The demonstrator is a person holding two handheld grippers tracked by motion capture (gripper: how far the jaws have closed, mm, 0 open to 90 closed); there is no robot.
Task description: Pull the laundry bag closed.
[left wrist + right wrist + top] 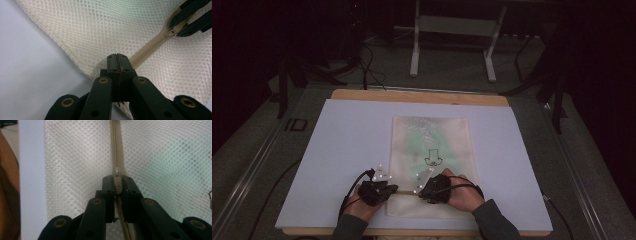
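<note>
Near the counter's [337,150] front edge, both hands work a mesh bag [432,135]. The left gripper [117,58], jaws closed, pinches the bag's edge at the zipper's [150,48] end. The right gripper's [117,180] jaws clamp the zipper slider [117,183]; pull straight along the teeth while the left anchors.

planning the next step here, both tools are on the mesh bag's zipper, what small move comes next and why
Probably draw the right tool along the beige zipper track, away from the left tool. Its jaws are shut on the beige zipper pull, while the left tool pinches the cream mesh zip bag at the zipper's end, anchoring it on the white board.
</note>
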